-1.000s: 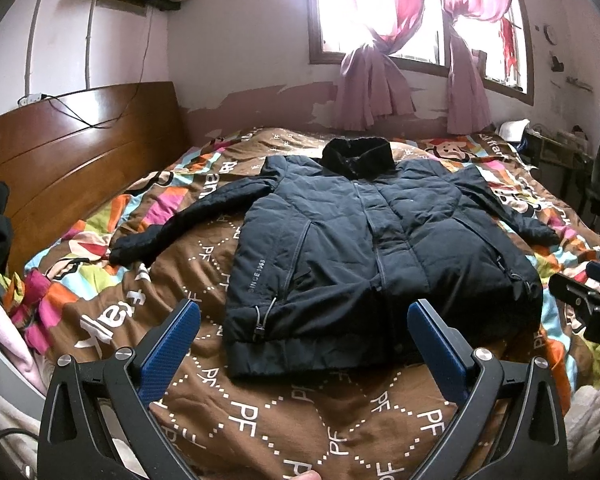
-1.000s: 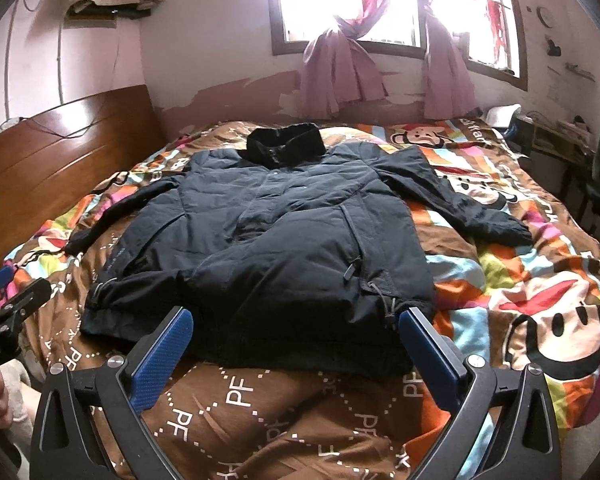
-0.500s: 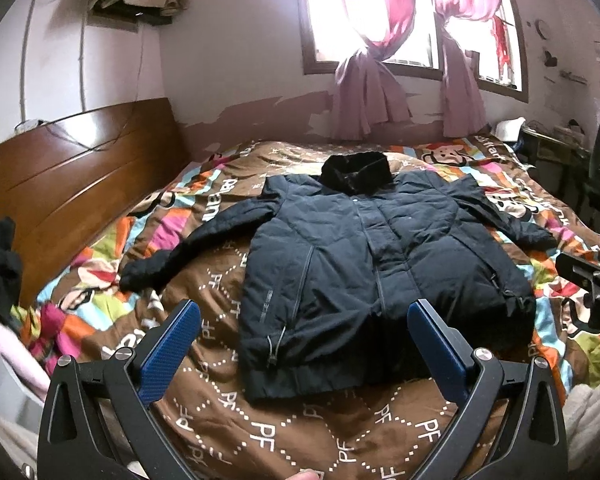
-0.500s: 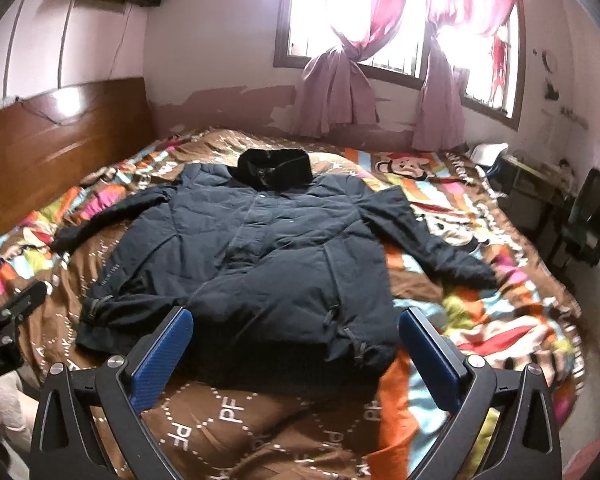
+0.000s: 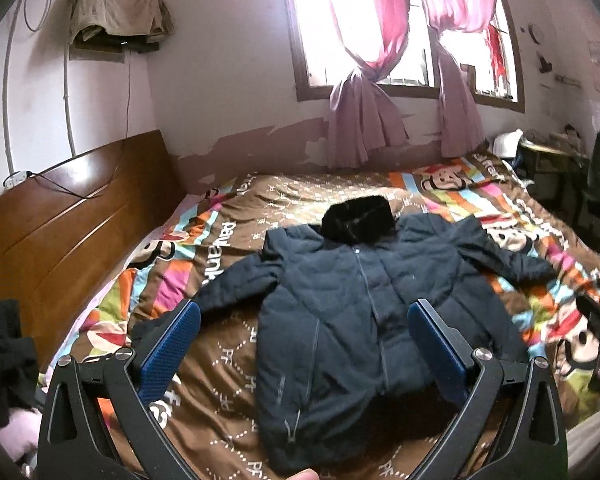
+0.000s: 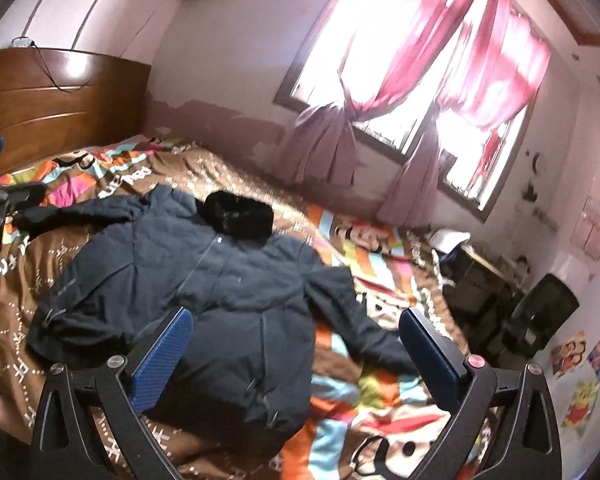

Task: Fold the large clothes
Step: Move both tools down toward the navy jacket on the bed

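1. A brown and bright cartoon-print quilt [image 5: 236, 364] covers the bed, soft and rumpled.
2. A dark quilted puffer jacket [image 5: 352, 320] lies flat on the quilt's middle, sleeves spread, fuzzy black collar [image 5: 358, 220] toward the window, hem nearest the grippers.
3. The left gripper [image 5: 304, 344] and right gripper [image 6: 296, 354] both gape wide, empty, blue ribbed pads [image 5: 170, 346].

Left gripper [image 5: 304, 344] is hovering in the air, jaws spread wide, gripping nothing; right gripper [image 6: 296, 350] is hovering likewise, tilted, jaws wide apart, blue pads [image 6: 162, 354] facing inward, gripping nothing.
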`<state>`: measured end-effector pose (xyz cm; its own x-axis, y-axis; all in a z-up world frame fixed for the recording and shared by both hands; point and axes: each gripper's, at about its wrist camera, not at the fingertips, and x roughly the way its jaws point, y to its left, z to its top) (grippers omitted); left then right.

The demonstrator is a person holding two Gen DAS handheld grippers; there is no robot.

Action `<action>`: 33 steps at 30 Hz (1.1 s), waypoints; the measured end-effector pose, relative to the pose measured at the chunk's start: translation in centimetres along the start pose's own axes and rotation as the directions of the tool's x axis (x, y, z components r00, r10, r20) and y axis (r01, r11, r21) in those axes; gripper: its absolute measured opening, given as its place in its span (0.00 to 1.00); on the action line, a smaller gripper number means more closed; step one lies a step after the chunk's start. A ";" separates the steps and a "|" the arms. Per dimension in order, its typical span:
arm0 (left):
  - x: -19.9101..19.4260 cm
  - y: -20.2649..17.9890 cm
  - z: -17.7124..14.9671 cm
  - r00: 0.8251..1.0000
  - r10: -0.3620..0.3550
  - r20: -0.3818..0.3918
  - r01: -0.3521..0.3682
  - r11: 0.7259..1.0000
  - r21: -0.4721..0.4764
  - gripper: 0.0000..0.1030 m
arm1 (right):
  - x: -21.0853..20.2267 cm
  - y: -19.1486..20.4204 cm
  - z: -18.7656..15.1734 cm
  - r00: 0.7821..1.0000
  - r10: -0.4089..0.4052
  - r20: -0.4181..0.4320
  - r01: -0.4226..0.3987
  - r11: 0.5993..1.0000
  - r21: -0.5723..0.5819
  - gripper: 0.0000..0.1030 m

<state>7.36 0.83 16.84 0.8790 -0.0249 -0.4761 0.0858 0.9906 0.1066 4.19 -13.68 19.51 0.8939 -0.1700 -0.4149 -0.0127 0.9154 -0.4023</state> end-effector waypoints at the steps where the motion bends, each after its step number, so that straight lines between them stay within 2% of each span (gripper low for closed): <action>1: 0.2 0.1 0.8 1.000 0.001 -0.006 -0.001 1.000 -0.009 0.99 | 0.0 -0.2 0.5 1.000 -0.002 0.013 0.002 1.000 -0.001 1.00; 8: 2.6 -0.5 5.1 0.999 0.013 -0.053 -0.013 1.000 -0.002 0.99 | 1.0 -1.6 3.3 0.999 0.006 0.041 -0.005 1.000 -0.017 1.00; 15: 7.0 -1.6 7.8 1.000 0.019 -0.018 -0.018 0.999 0.035 0.99 | 4.7 -3.9 6.8 0.998 0.062 0.028 -0.060 0.995 -0.078 1.00; 18: 10.0 -1.4 8.6 1.000 0.007 -0.024 -0.006 1.000 0.020 0.99 | 7.5 -5.9 8.5 0.995 0.095 0.006 -0.094 0.995 -0.042 1.00; 23: 15.0 -1.1 9.4 0.999 0.003 -0.033 -0.002 1.000 0.019 0.99 | 13.0 -9.0 11.0 0.996 0.089 0.011 -0.090 0.995 0.052 1.00; 28: 20.0 -1.1 9.7 0.999 0.015 -0.037 -0.013 0.999 0.044 0.99 | 18.4 -10.6 12.1 0.996 0.082 0.015 -0.084 0.988 0.132 1.00; 33: 25.9 -1.5 9.0 0.999 0.020 -0.050 -0.017 0.998 0.058 0.99 | 25.0 -10.5 11.5 0.998 0.061 -0.005 -0.060 0.983 0.171 1.00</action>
<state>34.20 -2.52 12.23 0.8558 0.0018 -0.5174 0.0977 0.9814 0.1651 31.85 -23.32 22.75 0.8892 -0.1153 -0.4427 0.0111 0.9729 -0.2311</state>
